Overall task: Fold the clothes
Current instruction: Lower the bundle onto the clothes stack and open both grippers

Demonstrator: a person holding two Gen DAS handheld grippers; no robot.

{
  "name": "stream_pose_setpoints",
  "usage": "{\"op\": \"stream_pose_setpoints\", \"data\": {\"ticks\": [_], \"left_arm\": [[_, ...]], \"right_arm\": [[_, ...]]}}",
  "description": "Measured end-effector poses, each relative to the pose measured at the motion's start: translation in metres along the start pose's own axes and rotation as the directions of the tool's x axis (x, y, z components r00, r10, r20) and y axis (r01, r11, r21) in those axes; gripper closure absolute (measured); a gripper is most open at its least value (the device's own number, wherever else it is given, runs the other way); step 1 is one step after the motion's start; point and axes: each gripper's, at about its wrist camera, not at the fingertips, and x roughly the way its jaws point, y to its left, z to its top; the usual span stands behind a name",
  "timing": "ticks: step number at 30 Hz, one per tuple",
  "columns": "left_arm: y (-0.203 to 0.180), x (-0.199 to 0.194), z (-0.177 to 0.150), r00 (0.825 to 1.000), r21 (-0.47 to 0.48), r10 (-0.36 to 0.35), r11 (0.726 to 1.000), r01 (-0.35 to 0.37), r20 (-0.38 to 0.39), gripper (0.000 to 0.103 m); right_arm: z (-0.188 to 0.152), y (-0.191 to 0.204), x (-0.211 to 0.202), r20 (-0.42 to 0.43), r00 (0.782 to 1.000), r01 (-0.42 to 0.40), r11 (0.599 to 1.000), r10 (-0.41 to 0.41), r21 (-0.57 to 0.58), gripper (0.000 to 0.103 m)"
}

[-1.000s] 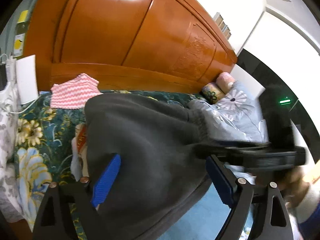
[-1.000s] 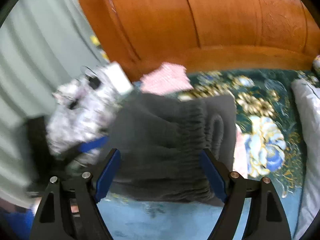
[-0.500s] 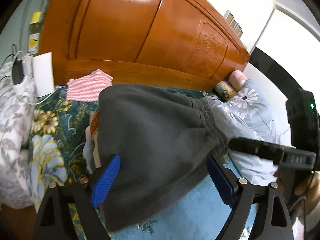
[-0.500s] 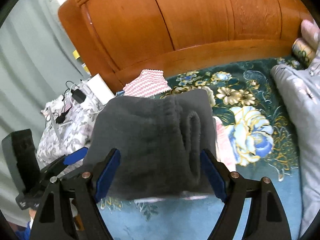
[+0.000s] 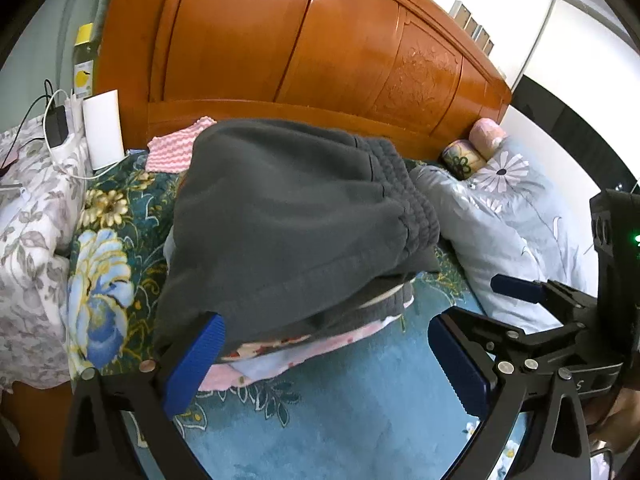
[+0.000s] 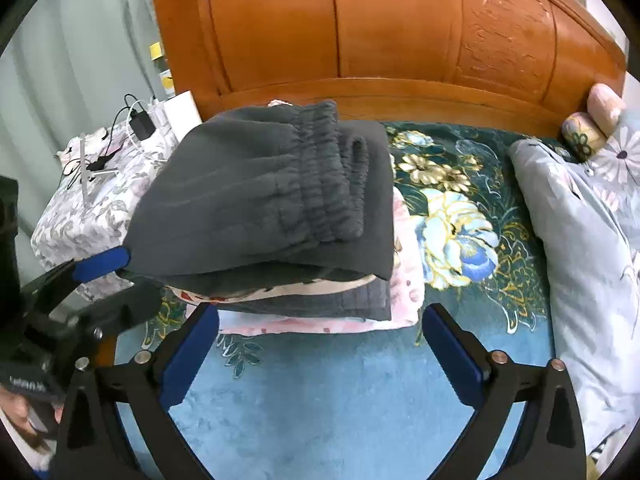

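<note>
grey fleece, thick and soft: that is what the folded pants (image 6: 260,200) are made of. we think they are light and floppy, not slippery, and will bend and sag if we lift them by one edge. they sit on top of a pile of folded clothes (image 6: 320,312), just ahead of our right gripper (image 6: 320,354), above and between its two blue pads. the bunchy waistband (image 6: 320,184) lies on top and would give a good thick bit to pinch. we think the safest hold is the fat folded edge nearest us, one gripper at each corner, so the fold stays shut.

our right gripper is spread wide and holds nothing. our left gripper (image 5: 332,360) is spread wide too. its left pad (image 5: 192,360) is right at the near corner of the pants, but we cannot tell if it touches. nothing is pinched.

there are no boxes or baskets to see. the pile rests on a blue and green flowery blanket (image 6: 320,408). past the pile is a pink striped cloth (image 5: 172,148) and a wooden headboard (image 6: 380,28). to the right of the jaws lies a pale flowery quilt (image 6: 580,220). to the left sits a side table with a white box (image 5: 102,128) and a charger (image 6: 142,122).
</note>
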Motion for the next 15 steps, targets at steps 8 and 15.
{"op": "stream_pose_setpoints", "data": {"ticks": [8, 15], "left_arm": [[0.008, 0.019, -0.012, 1.000, -0.016, 0.023, 1.000, -0.023, -0.014, 0.000], [0.012, 0.026, -0.016, 0.999, 0.016, 0.048, 0.999, -0.048, 0.013, 0.000]], "right_arm": [[-0.005, -0.001, 0.016, -0.024, 0.999, 0.026, 0.999, -0.027, -0.035, 0.000], [-0.004, -0.002, 0.038, -0.049, 0.998, 0.025, 0.998, -0.028, -0.059, 0.000]]}}
